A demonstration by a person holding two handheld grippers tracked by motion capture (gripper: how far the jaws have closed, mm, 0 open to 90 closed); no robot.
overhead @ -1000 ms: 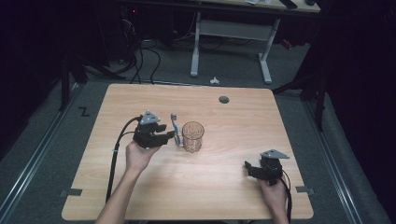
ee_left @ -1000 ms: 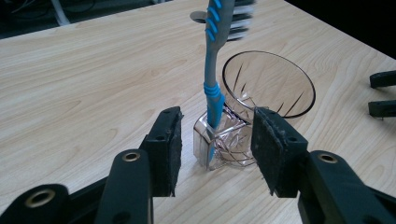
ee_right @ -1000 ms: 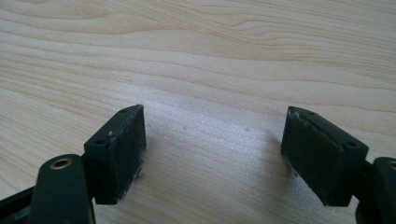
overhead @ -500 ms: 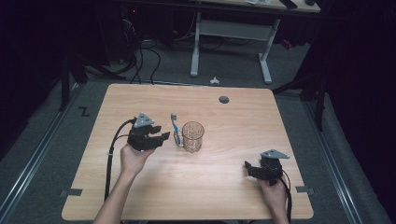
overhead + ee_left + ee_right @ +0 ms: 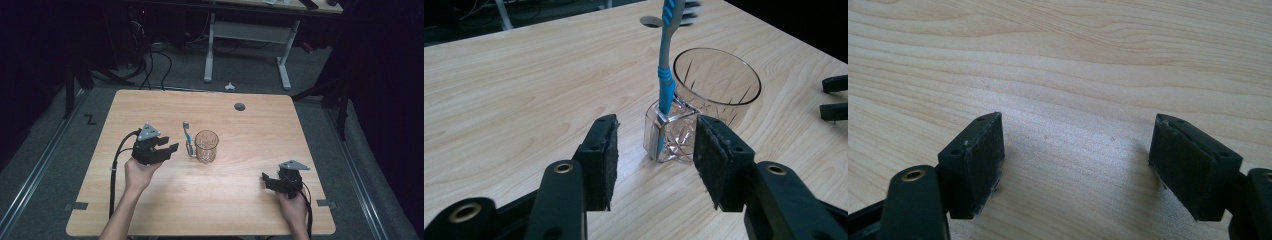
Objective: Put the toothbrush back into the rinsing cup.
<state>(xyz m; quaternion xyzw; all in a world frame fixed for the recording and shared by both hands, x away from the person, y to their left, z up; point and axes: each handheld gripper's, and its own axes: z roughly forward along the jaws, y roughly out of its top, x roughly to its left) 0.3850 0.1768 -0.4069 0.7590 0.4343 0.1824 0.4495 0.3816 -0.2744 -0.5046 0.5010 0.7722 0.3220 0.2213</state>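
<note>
A clear cut-glass mug [image 5: 206,146] stands near the middle of the wooden table [image 5: 150,105]. A blue toothbrush [image 5: 187,131] stands upright, its lower end stuck through the mug's handle [image 5: 659,132]. My left gripper [image 5: 170,146] is open just left of the handle, with nothing between its pads. In the left gripper view the toothbrush [image 5: 665,75] and mug [image 5: 724,105] sit a short way beyond the gripper [image 5: 654,165]. My right gripper [image 5: 266,180] rests open low over bare wood at the front right. The right gripper view shows the gripper [image 5: 1075,165] with its pads wide apart.
A round cable hole [image 5: 240,106] lies in the table's far right part. Behind the table stand a white desk frame [image 5: 207,55] and floor cables [image 5: 150,55]. The right gripper's jaw tips [image 5: 834,95] show at the right edge of the left gripper view.
My left gripper has drawn back to the left, away from the toothbrush and mug. The toothbrush stays upright in the handle. The right gripper has not moved.
</note>
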